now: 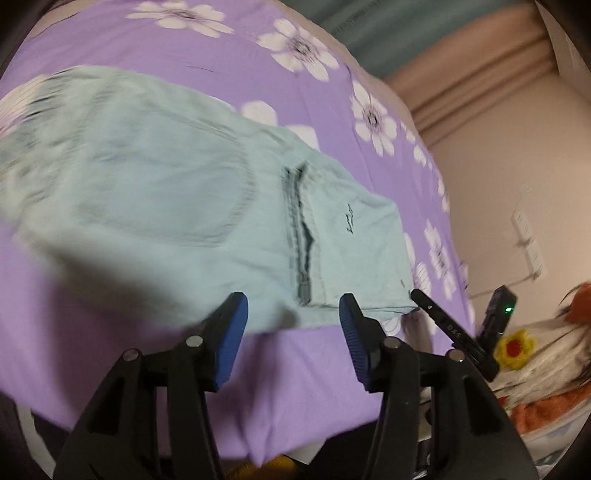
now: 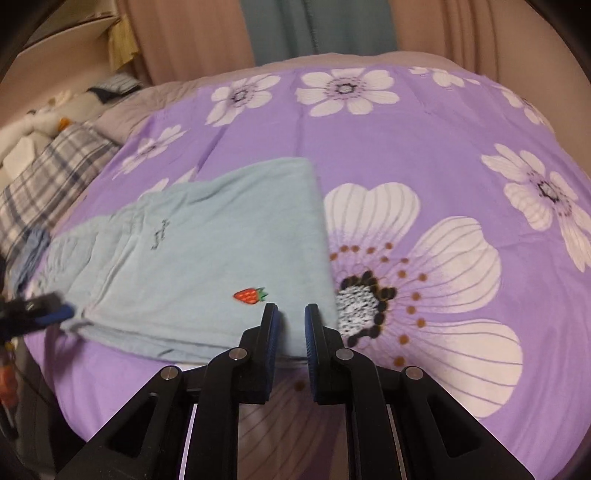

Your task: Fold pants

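Light blue pants [image 1: 166, 192] lie folded flat on a bed with a purple floral sheet [image 1: 295, 369], filling the left and centre of the left wrist frame; a stitched pocket seam [image 1: 299, 229] runs down the middle and small dark lettering [image 1: 349, 218] sits right of it. Left claw [image 1: 293, 314] at bottom centre, blue pads well apart, nothing between them, hanging over the near hem of the pants without gripping. Right claw [image 1: 454, 332] pokes in at lower right of that frame, tip just beside the pants' right corner. In the right wrist frame the pants [image 2: 207, 258] sit centre-left, a red strawberry patch [image 2: 250, 295] near the lower edge. Right claw [image 2: 291, 325] at bottom centre, pads narrow with a slim gap, empty, over the pants' near right corner; contact unclear. Left claw [image 2: 55, 314] blurred at the left edge beside the pants. Plaid pillow [image 2: 48, 177] upper left, curtains [image 2: 295, 29] along the top.
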